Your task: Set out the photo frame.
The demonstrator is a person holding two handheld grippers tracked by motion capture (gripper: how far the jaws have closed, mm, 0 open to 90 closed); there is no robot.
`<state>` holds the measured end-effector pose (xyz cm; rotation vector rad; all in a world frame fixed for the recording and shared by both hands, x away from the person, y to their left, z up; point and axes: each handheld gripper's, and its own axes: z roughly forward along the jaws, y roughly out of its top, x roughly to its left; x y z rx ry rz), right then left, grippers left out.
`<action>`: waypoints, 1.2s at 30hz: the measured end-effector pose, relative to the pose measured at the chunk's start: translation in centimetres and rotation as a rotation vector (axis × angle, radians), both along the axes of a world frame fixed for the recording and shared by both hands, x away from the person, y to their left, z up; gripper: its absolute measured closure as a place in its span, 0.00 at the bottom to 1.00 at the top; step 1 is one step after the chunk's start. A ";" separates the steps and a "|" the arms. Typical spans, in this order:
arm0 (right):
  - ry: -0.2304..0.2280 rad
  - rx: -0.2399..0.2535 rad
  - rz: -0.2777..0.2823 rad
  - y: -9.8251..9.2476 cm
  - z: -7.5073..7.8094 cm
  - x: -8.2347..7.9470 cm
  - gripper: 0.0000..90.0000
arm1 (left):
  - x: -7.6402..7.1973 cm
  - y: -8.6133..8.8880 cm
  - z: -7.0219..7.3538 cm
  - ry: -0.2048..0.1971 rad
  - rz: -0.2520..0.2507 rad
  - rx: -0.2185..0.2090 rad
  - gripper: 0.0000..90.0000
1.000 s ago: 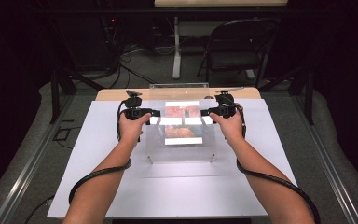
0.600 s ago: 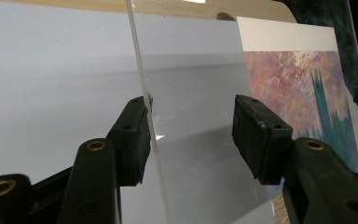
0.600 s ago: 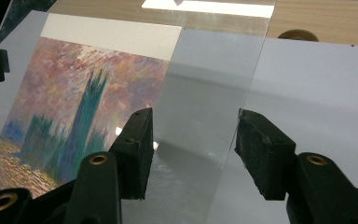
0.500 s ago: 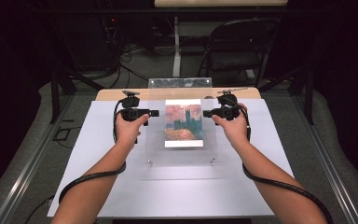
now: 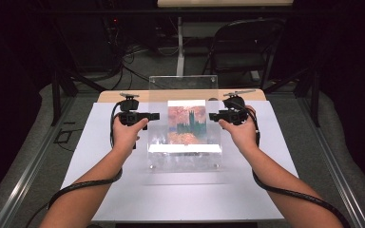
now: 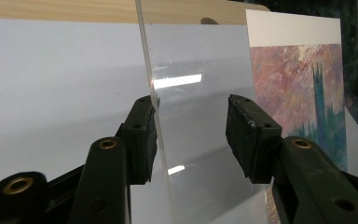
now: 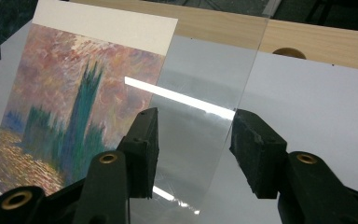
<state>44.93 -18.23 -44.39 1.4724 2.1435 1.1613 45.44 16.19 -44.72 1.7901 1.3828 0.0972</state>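
A clear acrylic sheet [image 5: 183, 88] stands tilted up at the middle of the table, its far edge raised. A painted print [image 5: 186, 121] of towers under a pink sky leans with it. A second clear panel [image 5: 185, 161] lies flat below. My left gripper [image 5: 156, 116] is at the sheet's left side and my right gripper [image 5: 211, 116] at its right side. In the left gripper view the sheet [image 6: 191, 84] has its edge between the open jaws of my left gripper [image 6: 191, 135], against the left pad. In the right gripper view the sheet [image 7: 200, 84] has its edge inside my open right gripper [image 7: 191, 149].
A white mat [image 5: 123, 190] covers the table, with a wooden strip [image 5: 123, 96] along its far edge. A folding chair [image 5: 242, 42] and cables sit on the floor beyond. Metal rails run down both sides.
The sheet, flat and glaring a second ago, has swung up at its far edge, and the print now shows plainly. Both hands have stayed at its sides.
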 end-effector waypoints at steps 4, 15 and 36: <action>-0.012 -0.009 0.003 -0.1 0.4 -0.6 0.59 | -0.5 0.0 0.4 -0.009 -0.007 0.007 0.60; -0.038 -0.042 0.031 -0.2 1.4 -2.1 0.63 | -2.1 0.3 1.3 -0.043 -0.024 0.013 0.64; -0.081 -0.032 0.056 -1.0 2.7 -5.0 0.75 | -5.0 0.9 2.4 -0.091 -0.060 0.014 0.71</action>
